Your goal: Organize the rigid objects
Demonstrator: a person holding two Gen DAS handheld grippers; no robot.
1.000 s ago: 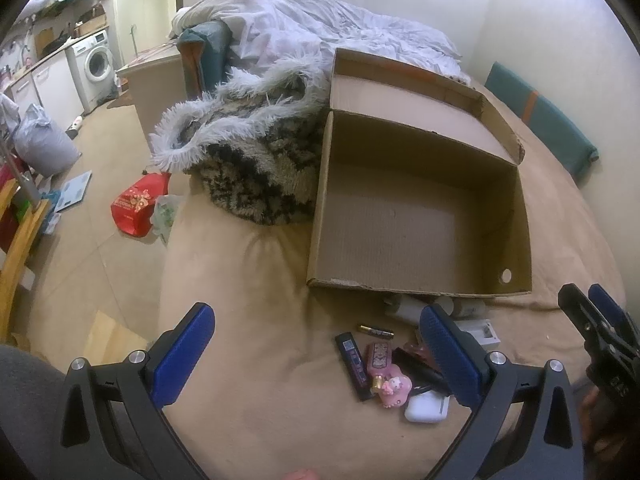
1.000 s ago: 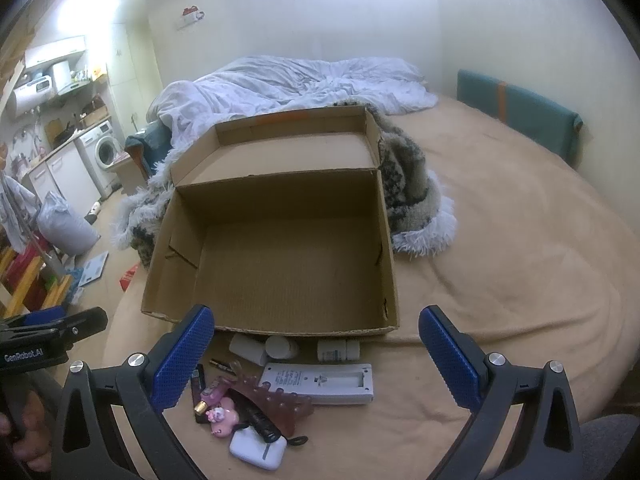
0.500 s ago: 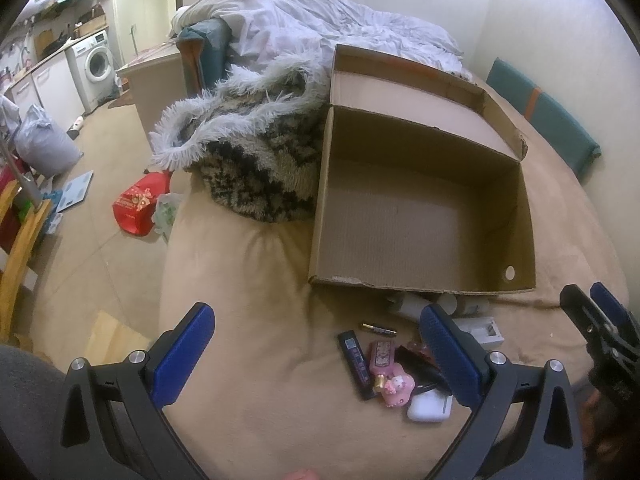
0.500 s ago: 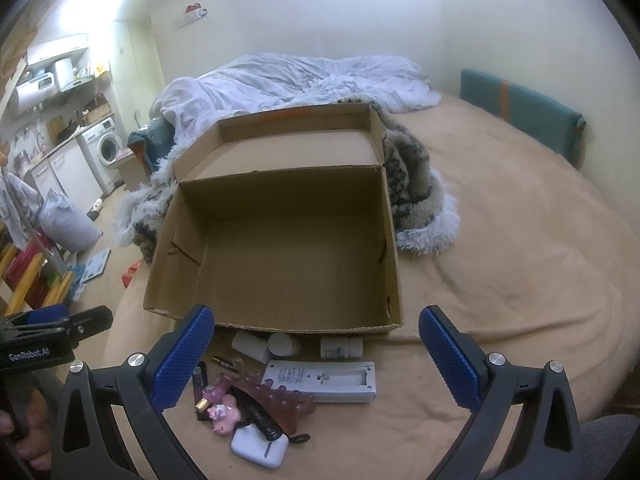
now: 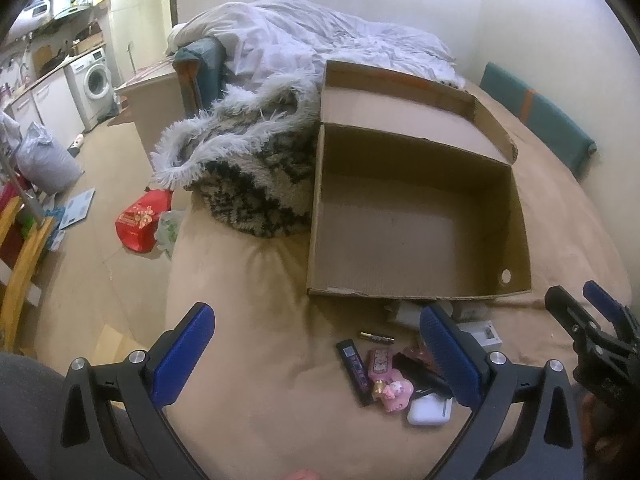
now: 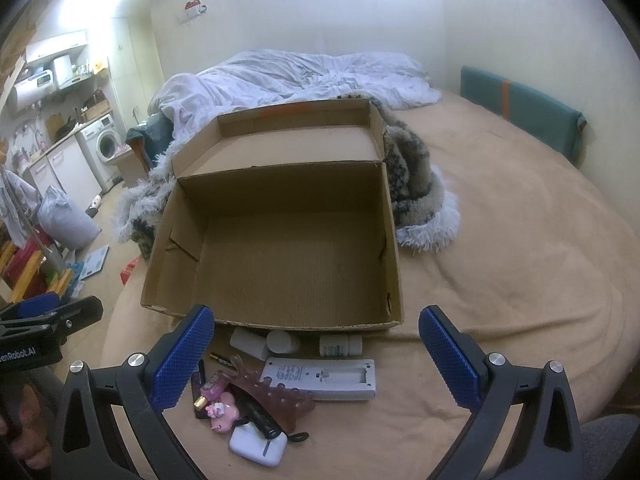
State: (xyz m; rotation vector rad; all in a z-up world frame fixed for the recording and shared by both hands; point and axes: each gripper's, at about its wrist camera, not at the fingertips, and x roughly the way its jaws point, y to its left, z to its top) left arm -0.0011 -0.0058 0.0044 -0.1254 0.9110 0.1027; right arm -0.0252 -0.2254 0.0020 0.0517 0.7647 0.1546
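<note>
Left gripper (image 5: pixel 316 354) jaws spread wide, nothing held; right gripper (image 6: pixel 316 356) likewise spread, nothing gripped.

Small items seen heaped on bed just before box's near wall: white earbud case (image 6: pixel 258 449), pink figurine (image 6: pixel 223 414), remote control (image 6: pixel 320 378), pill bottles (image 6: pixel 340 346), battery (image 5: pixel 377 337), black stick (image 5: pixel 354 370) (exact kind unclear).

Cardboard box (image 6: pixel 276 312) found bare inside; nothing sorted yet, whole pile left.

Against earlier frames: box sits slightly lower in both views, pile unchanged.
</note>
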